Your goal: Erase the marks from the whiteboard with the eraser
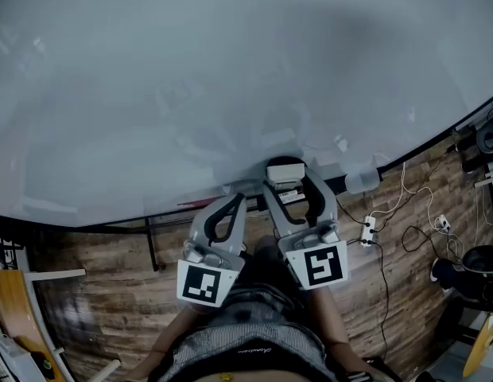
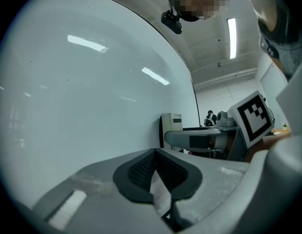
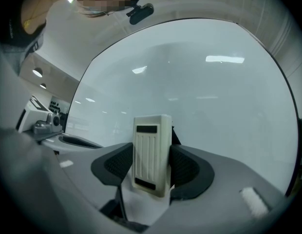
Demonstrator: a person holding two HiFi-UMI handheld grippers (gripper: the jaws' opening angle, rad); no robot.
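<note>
Left claw (image 2: 155, 165) sits low by the bottom edge of the whiteboard (image 1: 191, 78), jaws pressed together with nothing in them. Just beside it, the right claw (image 3: 152, 167) is clamped on the white eraser (image 3: 152, 150), which stands upright between the black pads (image 3: 114, 167), close to the board's lower part, can't tell if it's touching. Cables (image 1: 405, 205) on the wooden floor (image 1: 95, 277) far right

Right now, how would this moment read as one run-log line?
right gripper: shut on eraser | left gripper: shut, empty | whiteboard: no clear marks visible
</note>
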